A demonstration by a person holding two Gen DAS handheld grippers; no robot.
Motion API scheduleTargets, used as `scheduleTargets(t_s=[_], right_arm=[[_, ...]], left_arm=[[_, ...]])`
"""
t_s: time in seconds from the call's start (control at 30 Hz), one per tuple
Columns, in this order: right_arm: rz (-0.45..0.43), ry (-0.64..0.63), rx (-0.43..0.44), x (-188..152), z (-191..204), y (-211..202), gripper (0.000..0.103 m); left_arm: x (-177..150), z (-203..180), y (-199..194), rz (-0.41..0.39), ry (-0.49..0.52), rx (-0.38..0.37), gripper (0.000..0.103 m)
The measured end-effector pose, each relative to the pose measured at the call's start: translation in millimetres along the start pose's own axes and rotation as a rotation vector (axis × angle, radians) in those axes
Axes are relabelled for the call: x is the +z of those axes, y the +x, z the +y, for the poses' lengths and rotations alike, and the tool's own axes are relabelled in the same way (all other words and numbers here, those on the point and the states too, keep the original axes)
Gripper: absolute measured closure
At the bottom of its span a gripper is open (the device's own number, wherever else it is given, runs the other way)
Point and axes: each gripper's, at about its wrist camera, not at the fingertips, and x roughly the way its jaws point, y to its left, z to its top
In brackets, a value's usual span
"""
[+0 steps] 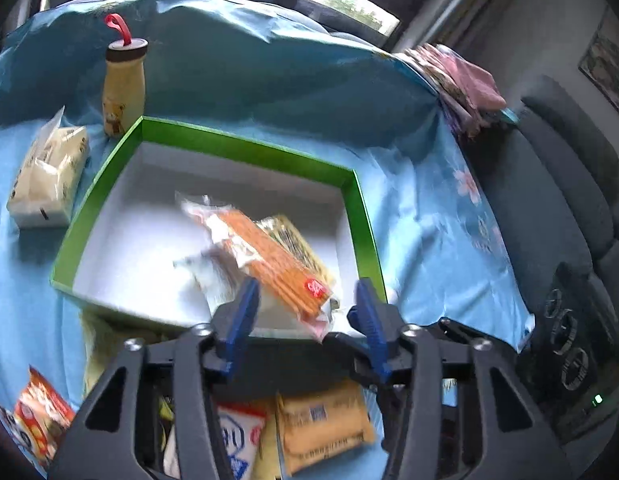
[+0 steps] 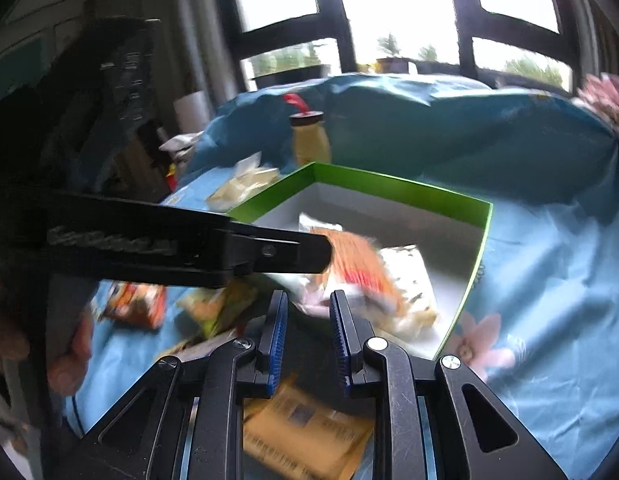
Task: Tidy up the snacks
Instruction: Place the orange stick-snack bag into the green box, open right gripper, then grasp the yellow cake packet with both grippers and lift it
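Note:
A green-rimmed white box (image 1: pixel 245 148) sits on the blue cloth; it also shows in the right wrist view (image 2: pixel 389 186). Inside lie an orange cracker packet (image 1: pixel 269 256), a yellow-black packet (image 1: pixel 293 240) and a whitish packet (image 1: pixel 213 276). My left gripper (image 1: pixel 307 300) is open over the box's near edge, with the orange packet loose between its fingers. My right gripper (image 2: pixel 308 312) is open and empty near the box's front corner. A tan snack packet (image 1: pixel 325 424) lies under the left gripper and shows under the right one (image 2: pixel 305 436). The left gripper's body (image 2: pixel 189 248) crosses the right view.
A yellow bottle with a red loop (image 1: pixel 123 84) and a tissue pack (image 1: pixel 49 176) stand left of the box. More snack packets (image 1: pixel 41 428) (image 1: pixel 237 440) lie near the front edge. A grey sofa (image 1: pixel 549 208) is at the right, with folded cloths (image 1: pixel 461 80) on it.

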Motion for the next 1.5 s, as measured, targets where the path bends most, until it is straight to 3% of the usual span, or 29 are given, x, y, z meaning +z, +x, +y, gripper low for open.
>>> scheduleTargets(t_s=[0.1,0.2,0.27,0.33,0.7,1.17,1.5], right_arm=[[-0.003,0.067,-0.055,9,-17,4,0.079],[-0.023,0.103,-0.073,6,-28,-7,0.073],[-0.022,0.125,-0.072,0,-35,-14,0.056],[-0.01,0.143,-0.081,-7,-40,-20,0.049],[0.083,0.143,-0.058,-53,-34,-37,0.048],[0.157,0.069,-0.042,-86,-9,-50,0.048],[0.196,0.016,-0.038,-107,1,-43,0.048]], left_arm=[[9,8,-6,-0.036,-0.019,0.057,0.019],[6,20,-16,-0.043,-0.033,0.088,0.016],[0,29,-21,-0.032,-0.056,0.104,0.016],[-8,36,-26,-0.022,-0.071,0.127,0.015],[-66,36,-36,0.047,-0.09,0.118,0.015],[-113,12,-35,0.062,-0.004,0.161,0.015],[-140,-2,-21,0.089,0.04,0.063,0.015]])
